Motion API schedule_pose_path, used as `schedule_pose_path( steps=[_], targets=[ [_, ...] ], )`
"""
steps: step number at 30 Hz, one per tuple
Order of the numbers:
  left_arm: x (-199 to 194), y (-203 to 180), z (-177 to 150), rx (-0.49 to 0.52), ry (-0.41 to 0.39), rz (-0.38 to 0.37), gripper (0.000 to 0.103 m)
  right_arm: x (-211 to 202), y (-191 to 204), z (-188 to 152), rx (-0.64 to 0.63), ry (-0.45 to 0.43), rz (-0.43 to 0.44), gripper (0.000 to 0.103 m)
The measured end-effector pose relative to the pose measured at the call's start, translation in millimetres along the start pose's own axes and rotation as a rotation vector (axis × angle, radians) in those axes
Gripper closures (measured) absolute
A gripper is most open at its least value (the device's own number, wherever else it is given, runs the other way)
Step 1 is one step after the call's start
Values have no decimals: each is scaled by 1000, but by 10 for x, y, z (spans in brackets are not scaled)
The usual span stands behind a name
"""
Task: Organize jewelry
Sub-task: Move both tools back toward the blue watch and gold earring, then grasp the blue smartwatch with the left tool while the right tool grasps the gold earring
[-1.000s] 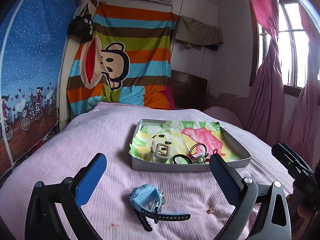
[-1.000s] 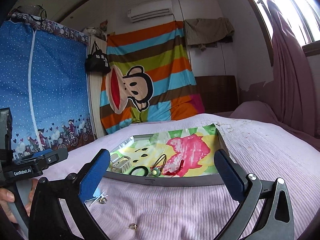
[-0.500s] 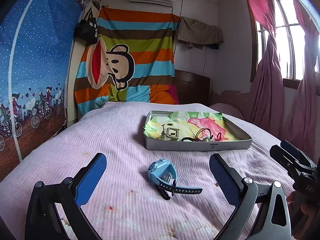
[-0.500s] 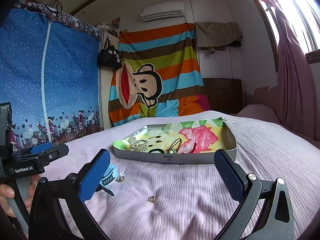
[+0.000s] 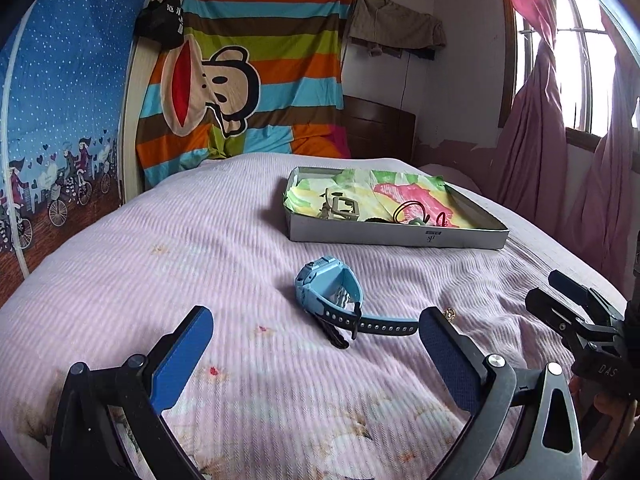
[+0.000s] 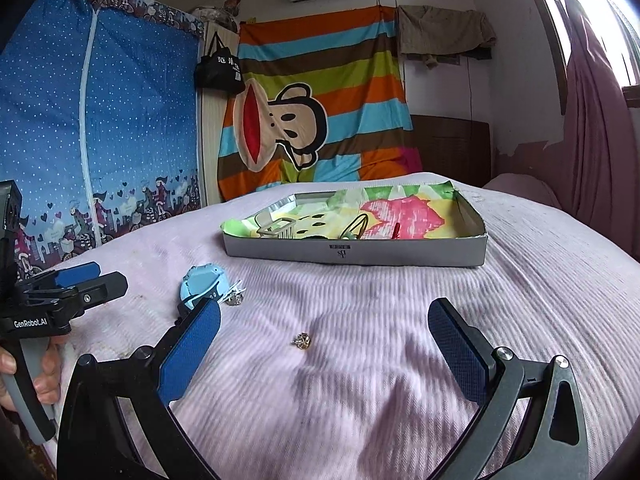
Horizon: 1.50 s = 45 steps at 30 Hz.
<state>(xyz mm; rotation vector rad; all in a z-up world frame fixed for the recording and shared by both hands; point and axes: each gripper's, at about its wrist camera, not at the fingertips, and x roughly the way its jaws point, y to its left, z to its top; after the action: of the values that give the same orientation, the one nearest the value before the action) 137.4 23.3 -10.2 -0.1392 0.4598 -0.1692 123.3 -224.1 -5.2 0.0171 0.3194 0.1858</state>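
Observation:
A light blue watch (image 5: 330,294) with a dark strap lies on the pink bedspread, ahead of my open, empty left gripper (image 5: 316,334). It also shows in the right wrist view (image 6: 202,286), with a small silver piece (image 6: 235,299) beside it. A small gold earring (image 6: 302,341) lies ahead of my open, empty right gripper (image 6: 324,340); it also shows in the left wrist view (image 5: 451,313). A grey tray (image 5: 396,236) lined with colourful paper holds a clip, black rings and other pieces; the right wrist view shows it too (image 6: 356,254).
The bed (image 5: 160,248) is wide, with a blue dotted wardrobe (image 6: 100,120) at its left and pink curtains (image 5: 532,128) at its right. A striped monkey cloth (image 5: 248,80) hangs behind. The other gripper shows at each view's edge.
Both grippers have pulled back from the tray and dropped lower. The tray now sits farther away, and the watch and earring lie in front of the fingers.

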Motion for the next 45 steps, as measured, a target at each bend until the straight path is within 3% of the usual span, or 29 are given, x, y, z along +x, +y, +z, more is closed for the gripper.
schedule_pose_path(
  steps=[9,11,15,21,26,32,37,40,45],
  targets=[
    [238,45,77,-28,140,7,0,240,43,-30,-25,110,31,1],
    [292,35,103,-24,164,6,6,302,51,-23,-27,139,42,2],
    [434,25,165,-31,223,-32,18,460,33,-19,-25,210,60,30],
    [737,72,223,-95,332,-90,36,769,2,-38,-12,321,89,52],
    [881,156,236,-165,353,-119,48,937,23,-43,-4,347,118,66],
    [1004,174,219,-211,368,-180,65,1051,121,-70,-33,365,150,73],
    [1023,198,182,-229,362,-192,69,1112,142,-103,-33,391,161,75],
    [1054,243,152,-255,378,-191,83,1157,127,-126,-22,405,163,81],
    [1091,244,133,-273,378,-196,87,1188,115,-153,-16,416,161,81]
  ],
)
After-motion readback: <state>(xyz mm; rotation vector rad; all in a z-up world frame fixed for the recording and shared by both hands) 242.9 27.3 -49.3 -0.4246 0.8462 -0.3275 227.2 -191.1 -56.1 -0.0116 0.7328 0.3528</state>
